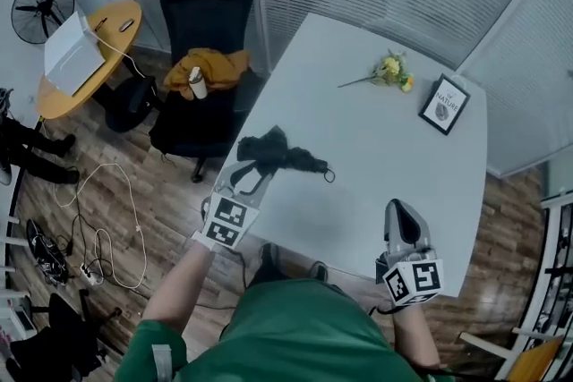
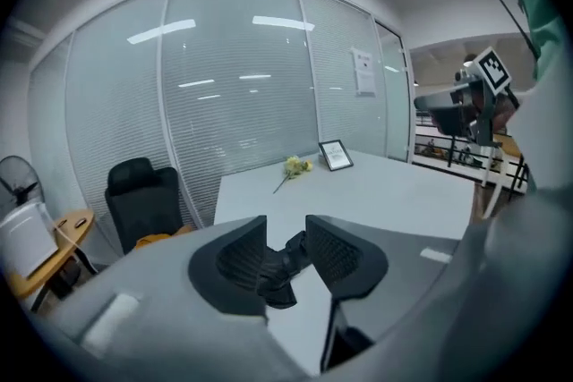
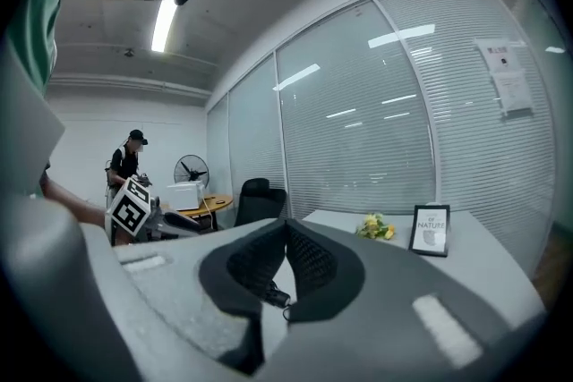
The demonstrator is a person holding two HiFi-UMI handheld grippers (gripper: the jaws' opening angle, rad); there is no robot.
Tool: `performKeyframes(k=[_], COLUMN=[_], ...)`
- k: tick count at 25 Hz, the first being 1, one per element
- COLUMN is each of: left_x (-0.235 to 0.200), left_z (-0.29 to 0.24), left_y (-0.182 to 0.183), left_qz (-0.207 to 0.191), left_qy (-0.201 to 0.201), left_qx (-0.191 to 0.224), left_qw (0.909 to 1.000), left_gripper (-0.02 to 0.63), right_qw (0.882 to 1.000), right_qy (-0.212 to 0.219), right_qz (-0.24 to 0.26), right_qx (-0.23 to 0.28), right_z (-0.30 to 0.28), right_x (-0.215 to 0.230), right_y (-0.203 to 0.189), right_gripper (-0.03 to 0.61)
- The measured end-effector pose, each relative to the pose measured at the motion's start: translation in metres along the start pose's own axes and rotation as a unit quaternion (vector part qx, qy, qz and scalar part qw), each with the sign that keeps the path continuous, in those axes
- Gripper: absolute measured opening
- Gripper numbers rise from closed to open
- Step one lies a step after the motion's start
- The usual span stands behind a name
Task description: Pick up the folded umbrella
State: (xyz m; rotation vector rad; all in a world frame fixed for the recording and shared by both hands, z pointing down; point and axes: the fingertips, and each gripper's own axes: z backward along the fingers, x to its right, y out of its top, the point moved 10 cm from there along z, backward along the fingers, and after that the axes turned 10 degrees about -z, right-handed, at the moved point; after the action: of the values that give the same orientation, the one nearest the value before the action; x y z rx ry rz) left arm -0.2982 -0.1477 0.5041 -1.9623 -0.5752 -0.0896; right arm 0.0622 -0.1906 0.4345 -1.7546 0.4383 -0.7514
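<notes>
The folded black umbrella [image 1: 279,154] lies near the left front of the white table [image 1: 376,157], its cloth loose and bunched. My left gripper [image 1: 250,177] is at the umbrella's near left end. In the left gripper view its jaws stand a little apart, with the umbrella [image 2: 279,268] in the gap between them; the pads show no grip on it, so my left gripper [image 2: 285,230] is open. My right gripper [image 1: 400,212] hovers over the table's front right, well apart from the umbrella. My right gripper [image 3: 286,230] has its tips together, shut and empty, and the umbrella's handle end [image 3: 269,290] shows beyond it.
A yellow flower [image 1: 392,71] and a framed picture [image 1: 445,105] lie at the table's far right. A black chair [image 1: 204,58] with a yellow cloth stands left of the table. Further left are a round wooden table [image 1: 88,58], a fan [image 1: 42,7] and floor cables [image 1: 98,228]. A person [image 3: 128,161] stands at the back.
</notes>
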Motion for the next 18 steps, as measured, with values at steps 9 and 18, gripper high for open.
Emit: performKeyframes(k=[9,18], left_x=[-0.029,-0.008], left_z=[-0.098,-0.178], left_y=[-0.029,-0.069], left_qz=[-0.189,-0.316], left_qy=[-0.178,-0.288], left_qx=[-0.078,-0.153], left_qw=[0.9625,0.891], left_gripper=[0.241,0.301], right_qw=[0.996,0.983], right_qy=[-0.09,-0.183], right_qz=[-0.011,-0.016], right_qx=[0.011,0.027], right_z=[-0.015,0.015], right_x=[-0.038,-0.053], right_y=[-0.012,-0.026], right_gripper=[0.003,0.003])
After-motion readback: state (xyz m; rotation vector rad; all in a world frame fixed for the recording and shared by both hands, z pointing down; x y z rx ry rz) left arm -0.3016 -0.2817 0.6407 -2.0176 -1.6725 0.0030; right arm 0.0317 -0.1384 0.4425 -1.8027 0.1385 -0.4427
